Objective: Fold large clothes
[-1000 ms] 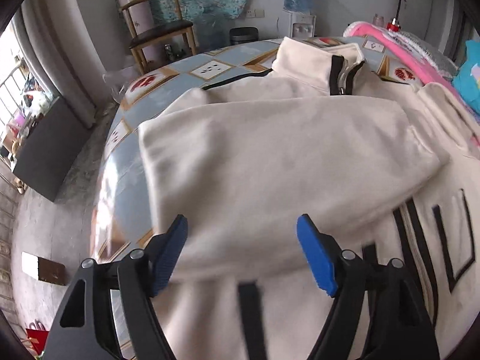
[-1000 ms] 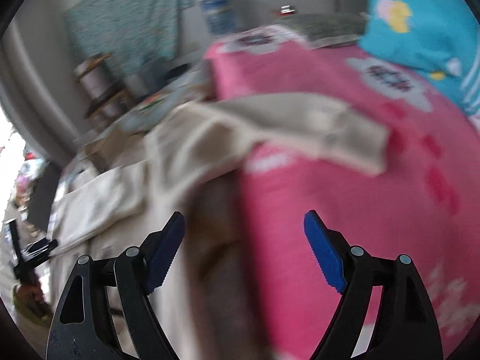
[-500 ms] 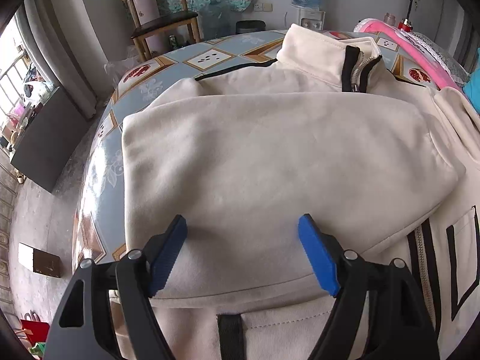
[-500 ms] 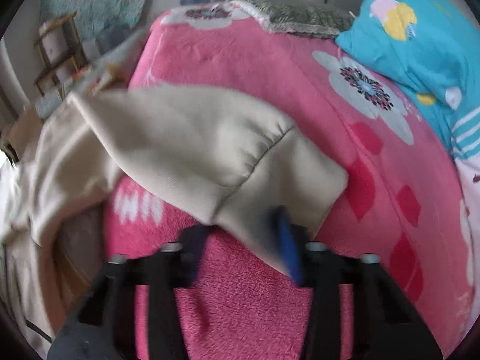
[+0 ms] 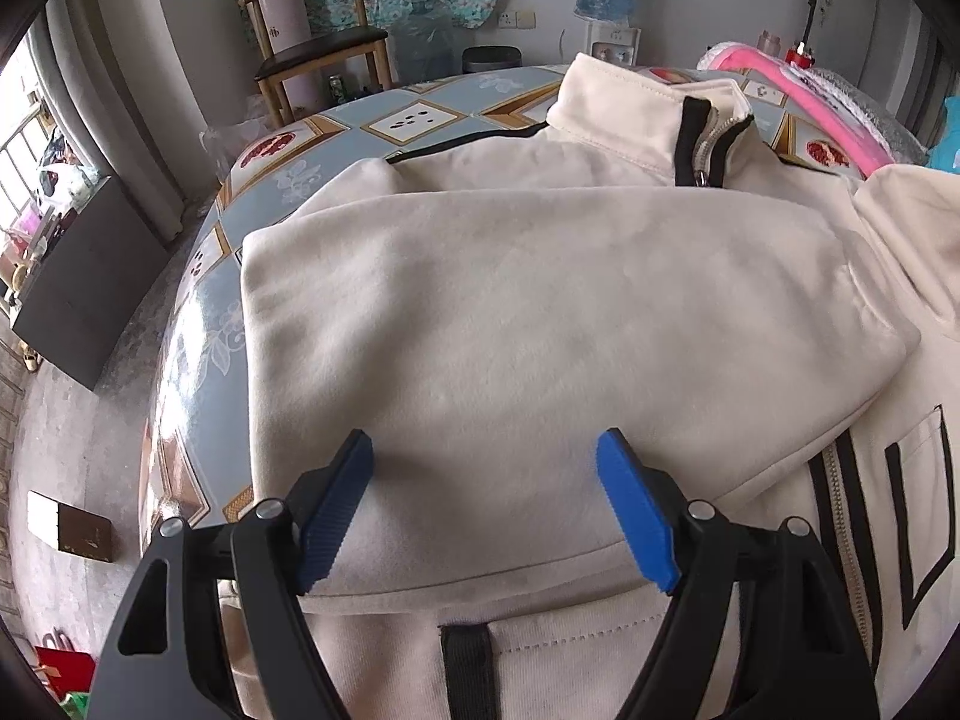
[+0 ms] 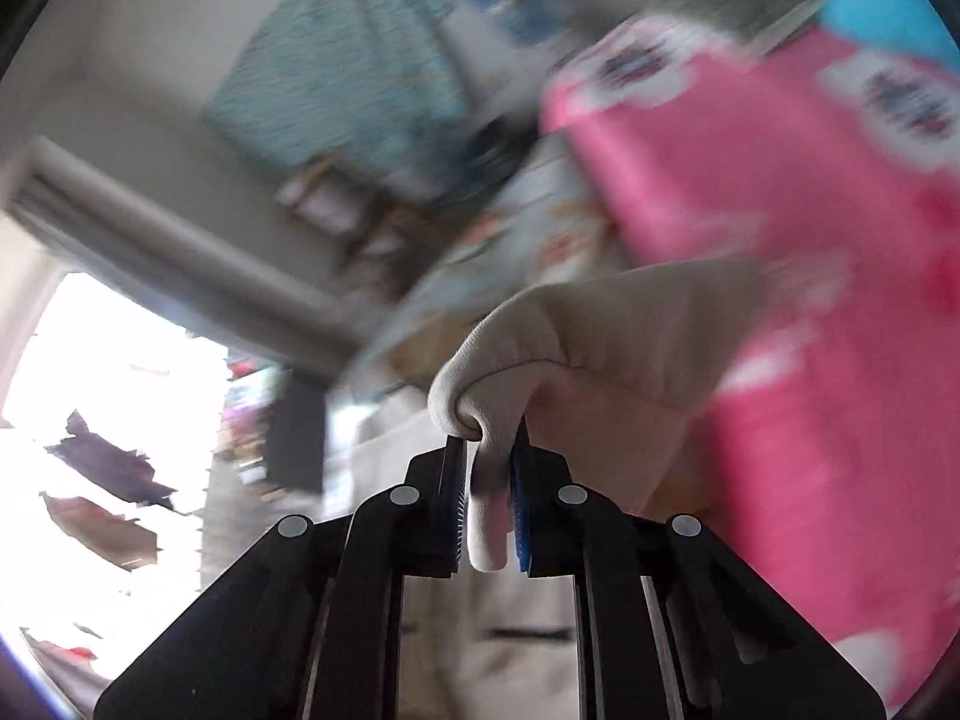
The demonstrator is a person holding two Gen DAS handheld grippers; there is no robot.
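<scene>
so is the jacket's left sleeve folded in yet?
Folded: the sleeve lies flat across the jacket chest, its edge ending short of the zipper.

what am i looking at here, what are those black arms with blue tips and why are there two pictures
No robot arm is here: a person holds a hand-held two-finger tool in each hand, and each carries a wide-angle camera looking along its fingers. That gives two pictures, one per hand.

The left wrist view shows the left tool, blue pads apart, holding nothing, above a cream zip jacket. The jacket lies on a table with a patterned blue cloth, with one sleeve already folded across its front.

The right wrist view is blurred. The right tool is closing its jaws on the cuff of the other sleeve, pinched between the pads, with a pink flowered blanket behind.

The job is folding the jacket.
</scene>
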